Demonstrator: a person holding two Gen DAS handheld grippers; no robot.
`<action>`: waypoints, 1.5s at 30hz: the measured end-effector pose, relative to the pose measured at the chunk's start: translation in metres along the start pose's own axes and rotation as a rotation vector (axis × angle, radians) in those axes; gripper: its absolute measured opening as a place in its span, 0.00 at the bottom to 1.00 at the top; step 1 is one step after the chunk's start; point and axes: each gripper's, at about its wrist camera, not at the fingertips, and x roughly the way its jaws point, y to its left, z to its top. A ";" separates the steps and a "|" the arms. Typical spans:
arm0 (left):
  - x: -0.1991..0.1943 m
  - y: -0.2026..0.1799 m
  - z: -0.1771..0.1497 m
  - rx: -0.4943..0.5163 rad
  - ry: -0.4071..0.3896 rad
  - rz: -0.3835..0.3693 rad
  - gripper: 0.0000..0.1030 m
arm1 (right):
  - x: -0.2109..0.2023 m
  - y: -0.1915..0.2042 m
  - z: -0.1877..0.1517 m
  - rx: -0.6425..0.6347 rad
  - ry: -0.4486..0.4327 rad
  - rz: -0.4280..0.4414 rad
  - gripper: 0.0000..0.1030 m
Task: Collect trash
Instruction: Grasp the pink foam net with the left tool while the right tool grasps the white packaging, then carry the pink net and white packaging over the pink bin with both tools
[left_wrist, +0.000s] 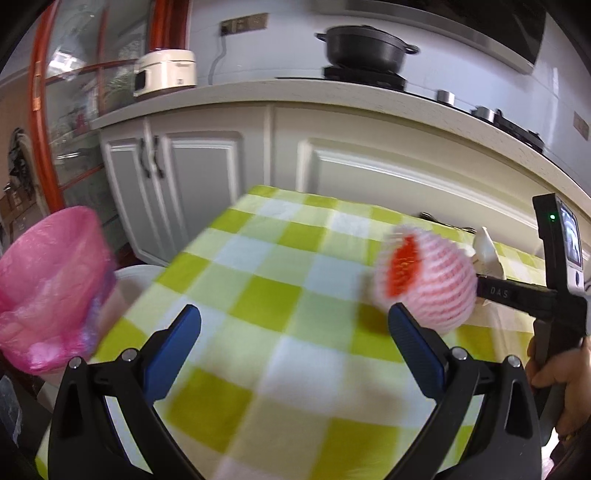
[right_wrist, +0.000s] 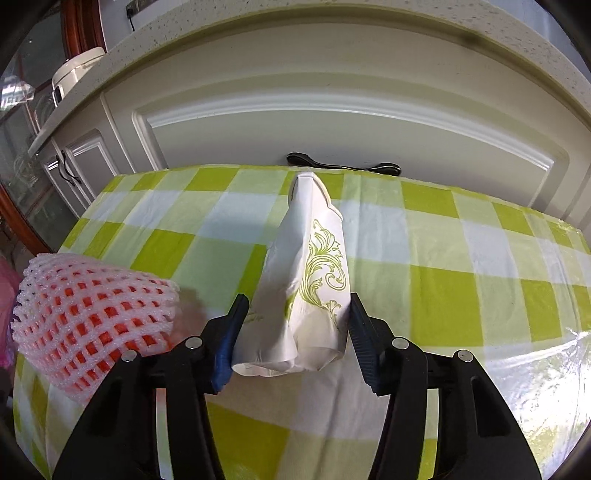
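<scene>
The left wrist view alone takes in the kitchen: a pale speckled countertop (left_wrist: 258, 96) curving across the top, a black lidded pot (left_wrist: 364, 46) on a burner at 12 o'clock, a cream rice cooker (left_wrist: 166, 72) at 10 o'clock, and panelled white cabinet doors (left_wrist: 207, 173) below. It also shows a bin lined with a thin, crinkled pink plastic bag (left_wrist: 48, 284) at 9 o'clock, just off the table's edge; the right wrist view catches only a sliver of pink there.

Both views show the soft cloth in green, white and pale-green checks (right_wrist: 443, 258) covering the table. On it lies a round orange fruit in a white foam mesh sleeve (right_wrist: 92, 321), the net's diamond holes sharp in the right wrist view at 8 o'clock, blurred in the left wrist view at 3 o'clock.

The right wrist view shows a crumpled white paper cup (right_wrist: 306, 280), printed with a green scroll pattern, squashed into a long tapered shape, its far end pointing to 12 o'clock. The right gripper (right_wrist: 295, 332) has both ribbed blue pads against the cup's sides, holding it. In the left wrist view this gripper appears side-on at 3 o'clock, with a hand (left_wrist: 554, 373) on its grip.

The left gripper (left_wrist: 293, 334) stands wide apart over bare cloth, holding nothing; its right pad overlaps the netted fruit in the picture, though contact cannot be told.
</scene>
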 end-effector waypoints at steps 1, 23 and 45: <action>0.002 -0.008 0.001 0.003 0.006 -0.018 0.95 | -0.005 -0.004 -0.002 -0.002 -0.004 0.005 0.50; 0.066 -0.098 0.000 0.156 0.129 -0.130 0.44 | -0.030 -0.046 -0.016 -0.007 -0.045 0.074 0.50; -0.067 -0.031 -0.045 0.081 0.015 -0.074 0.36 | -0.129 0.014 -0.084 -0.151 -0.095 0.149 0.50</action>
